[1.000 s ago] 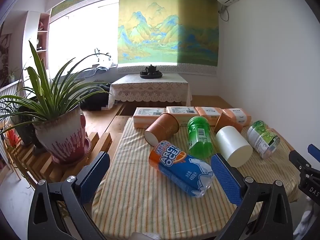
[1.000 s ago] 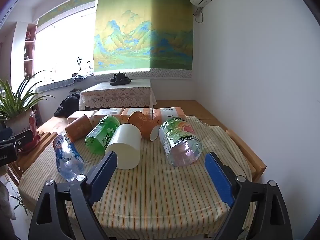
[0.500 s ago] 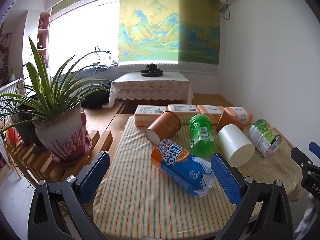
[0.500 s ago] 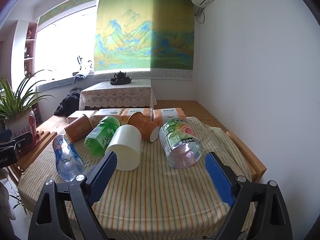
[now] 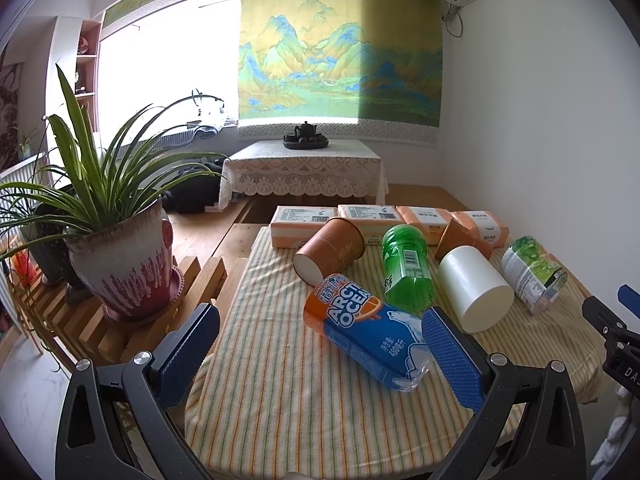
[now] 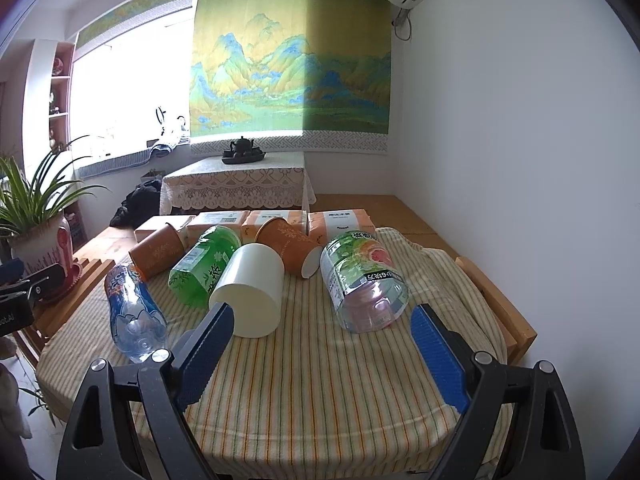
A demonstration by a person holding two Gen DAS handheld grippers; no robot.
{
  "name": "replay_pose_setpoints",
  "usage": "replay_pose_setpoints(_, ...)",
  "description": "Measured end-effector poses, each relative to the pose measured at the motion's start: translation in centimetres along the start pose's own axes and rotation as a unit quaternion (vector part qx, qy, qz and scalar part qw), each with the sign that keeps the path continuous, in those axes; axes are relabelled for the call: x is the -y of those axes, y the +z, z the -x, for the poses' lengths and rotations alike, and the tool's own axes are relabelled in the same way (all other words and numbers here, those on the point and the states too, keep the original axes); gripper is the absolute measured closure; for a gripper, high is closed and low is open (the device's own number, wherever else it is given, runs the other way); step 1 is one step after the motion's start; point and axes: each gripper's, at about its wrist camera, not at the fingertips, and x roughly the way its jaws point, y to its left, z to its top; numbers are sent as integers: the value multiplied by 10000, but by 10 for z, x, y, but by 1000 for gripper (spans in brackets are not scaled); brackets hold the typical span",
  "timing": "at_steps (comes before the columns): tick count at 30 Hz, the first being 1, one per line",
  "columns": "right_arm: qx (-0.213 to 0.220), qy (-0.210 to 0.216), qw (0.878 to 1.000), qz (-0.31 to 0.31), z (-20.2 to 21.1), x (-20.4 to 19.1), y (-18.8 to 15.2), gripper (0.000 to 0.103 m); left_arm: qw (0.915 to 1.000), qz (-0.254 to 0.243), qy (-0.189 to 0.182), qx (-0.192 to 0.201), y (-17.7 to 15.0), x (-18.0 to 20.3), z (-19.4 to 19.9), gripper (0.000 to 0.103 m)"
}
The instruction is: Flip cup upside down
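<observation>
White cup lies sideways ahead of our spread, empty jaws.
No flipping is begun; we must grasp it.

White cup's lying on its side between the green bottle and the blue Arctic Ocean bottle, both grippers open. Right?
Not quite. The white cup lies on its side between the green bottle and an orange paper cup, as the right wrist view shows. Both grippers, left gripper and right gripper, are open.

Our left tool: black frame, blue textured pads, silver screws.
Our right tool: matching black frame, blue ridged pads.
</observation>
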Motion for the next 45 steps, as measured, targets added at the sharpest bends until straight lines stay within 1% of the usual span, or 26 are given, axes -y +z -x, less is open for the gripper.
replay_pose_setpoints(29, -100, 70, 9999, 110, -6, -6, 1, 16, 10000, 15, -12, -67, -1, -2, -6, 1)
replay_pose_setpoints(37, -110, 104, 9995, 290, -19, -10, 8, 16, 9999, 25, 6, -140, -1, -4, -12, 1)
replay_pose_setpoints(45, -232, 348, 9983, 413, -39, -12, 21, 16, 9997, 90, 84, -194, 1, -12, -18, 1)
